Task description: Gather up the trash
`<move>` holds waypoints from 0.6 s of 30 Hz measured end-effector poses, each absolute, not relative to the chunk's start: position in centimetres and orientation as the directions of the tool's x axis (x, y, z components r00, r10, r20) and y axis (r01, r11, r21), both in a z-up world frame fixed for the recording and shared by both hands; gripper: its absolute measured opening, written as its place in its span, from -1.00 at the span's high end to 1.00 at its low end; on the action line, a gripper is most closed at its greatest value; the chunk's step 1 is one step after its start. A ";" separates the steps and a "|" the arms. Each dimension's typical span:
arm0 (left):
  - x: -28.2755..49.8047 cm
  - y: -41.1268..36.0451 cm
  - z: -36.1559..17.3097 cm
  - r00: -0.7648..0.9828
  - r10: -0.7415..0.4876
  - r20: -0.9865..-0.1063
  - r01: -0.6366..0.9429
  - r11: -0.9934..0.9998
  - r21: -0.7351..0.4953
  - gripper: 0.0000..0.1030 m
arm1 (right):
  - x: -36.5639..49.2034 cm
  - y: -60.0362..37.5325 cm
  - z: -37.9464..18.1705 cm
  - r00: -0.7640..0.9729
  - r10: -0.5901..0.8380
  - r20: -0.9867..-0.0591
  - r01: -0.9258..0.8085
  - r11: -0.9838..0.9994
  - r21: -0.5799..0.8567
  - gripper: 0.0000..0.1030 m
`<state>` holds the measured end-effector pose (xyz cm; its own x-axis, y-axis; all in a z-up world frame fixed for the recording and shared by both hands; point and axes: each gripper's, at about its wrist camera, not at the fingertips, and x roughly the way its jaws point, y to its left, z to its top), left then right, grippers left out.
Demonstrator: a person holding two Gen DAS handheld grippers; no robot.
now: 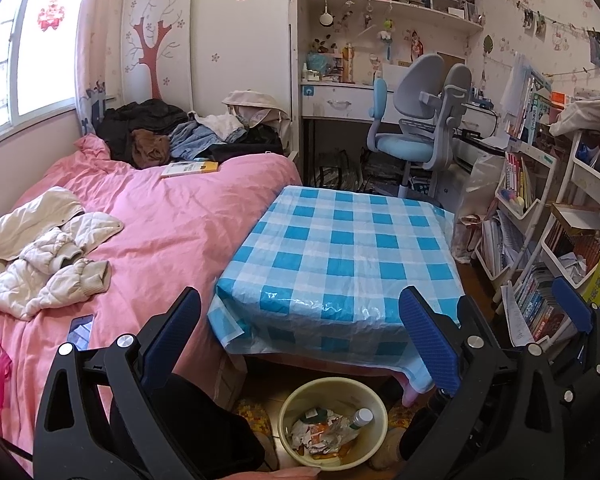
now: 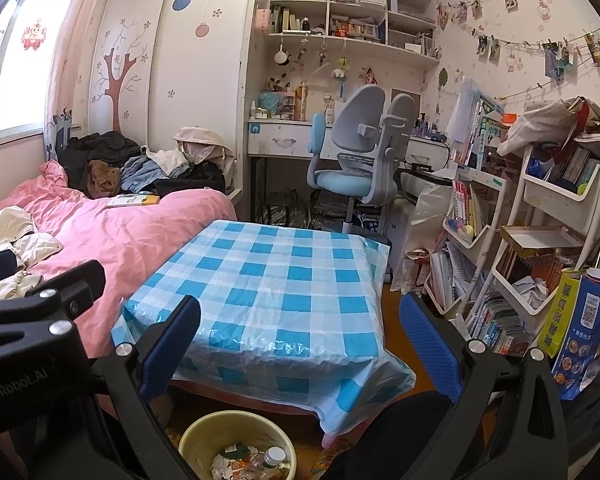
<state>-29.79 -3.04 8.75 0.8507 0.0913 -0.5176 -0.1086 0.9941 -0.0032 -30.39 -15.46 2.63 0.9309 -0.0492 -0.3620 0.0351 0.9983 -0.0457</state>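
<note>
A pale yellow bin (image 1: 332, 388) stands on the floor below the near edge of a small table with a blue checked cloth (image 1: 340, 248). It holds crumpled wrappers (image 1: 320, 434) and a plastic bottle (image 1: 358, 420). The bin also shows in the right wrist view (image 2: 204, 436) with the bottle (image 2: 274, 458). My left gripper (image 1: 300, 320) is open and empty, held above the bin at the table's near edge. My right gripper (image 2: 300, 328) is open and empty over the table (image 2: 268, 276). The left gripper's body shows at the left of the right wrist view (image 2: 52, 304).
A bed with a pink duvet (image 1: 160, 220) lies left of the table, with a cream jacket (image 1: 40, 256), a phone (image 1: 80, 330) and a book (image 1: 188, 168). A blue desk chair (image 1: 416, 120) stands behind. Crowded book racks (image 1: 540, 240) line the right. A printed bag (image 2: 580, 328) hangs there.
</note>
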 end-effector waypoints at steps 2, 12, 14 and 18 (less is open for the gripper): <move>-29.6 -2.9 8.6 0.849 0.092 -0.521 -0.110 0.994 -0.003 -0.86 | -30.1 -15.4 2.6 0.930 -0.048 -0.365 0.033 0.998 -0.047 -0.85; -29.1 -2.7 8.1 0.842 0.096 -0.530 -0.114 0.993 -0.002 -0.86 | -29.7 -15.0 2.4 0.924 -0.037 -0.379 0.020 0.999 -0.049 -0.85; -29.0 -2.6 8.0 0.842 0.098 -0.530 -0.115 0.993 0.002 -0.86 | -29.6 -14.9 2.3 0.924 -0.036 -0.382 0.018 0.999 -0.049 -0.85; -28.9 -2.6 7.9 0.841 0.099 -0.532 -0.115 0.993 0.002 -0.86 | -29.4 -14.7 2.3 0.922 -0.033 -0.386 0.015 0.999 -0.050 -0.85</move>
